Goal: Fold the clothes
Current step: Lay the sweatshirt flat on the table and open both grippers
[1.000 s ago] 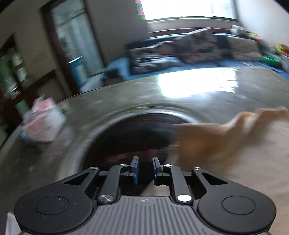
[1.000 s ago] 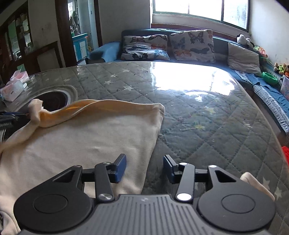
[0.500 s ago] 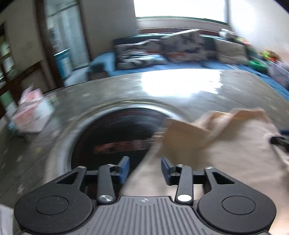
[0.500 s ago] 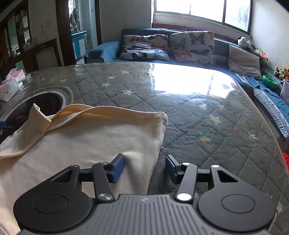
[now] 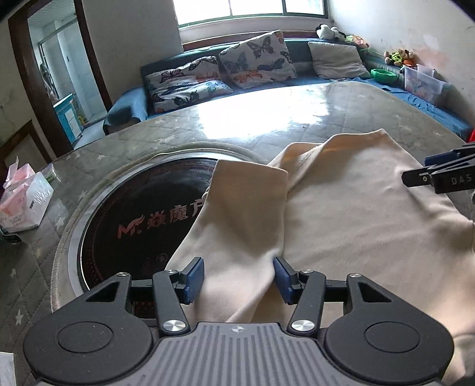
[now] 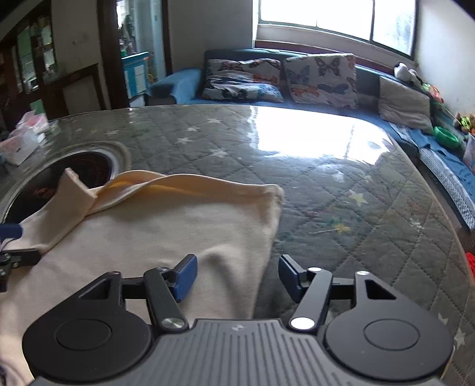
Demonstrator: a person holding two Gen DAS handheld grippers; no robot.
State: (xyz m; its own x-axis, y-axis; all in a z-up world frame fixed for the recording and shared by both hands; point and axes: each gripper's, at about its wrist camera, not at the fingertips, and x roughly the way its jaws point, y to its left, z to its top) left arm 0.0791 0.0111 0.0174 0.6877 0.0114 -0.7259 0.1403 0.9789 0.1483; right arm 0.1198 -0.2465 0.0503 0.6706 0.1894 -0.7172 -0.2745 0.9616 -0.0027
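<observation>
Cream garment (image 5: 350, 213): near end hidden under the left gripper (image 5: 239, 274) body, right side runs off-frame. Cloth covers part of the dark round plate (image 5: 142, 213), so its printed lettering is cut short. Right gripper (image 5: 439, 175) shows only as 1 tip at frame edge in left wrist view. Tissue pack (image 6: 23, 139) blurred.

Daylit room, glare on the glass

Daylight pours in from the window (image 5: 255, 9) behind the sofa and bounces off the glossy tabletop (image 6: 311, 139) as a blown-out white patch. The doorway side stays dim. Both views are sharp, though straight lines bow at the rims and the corners go black.
</observation>
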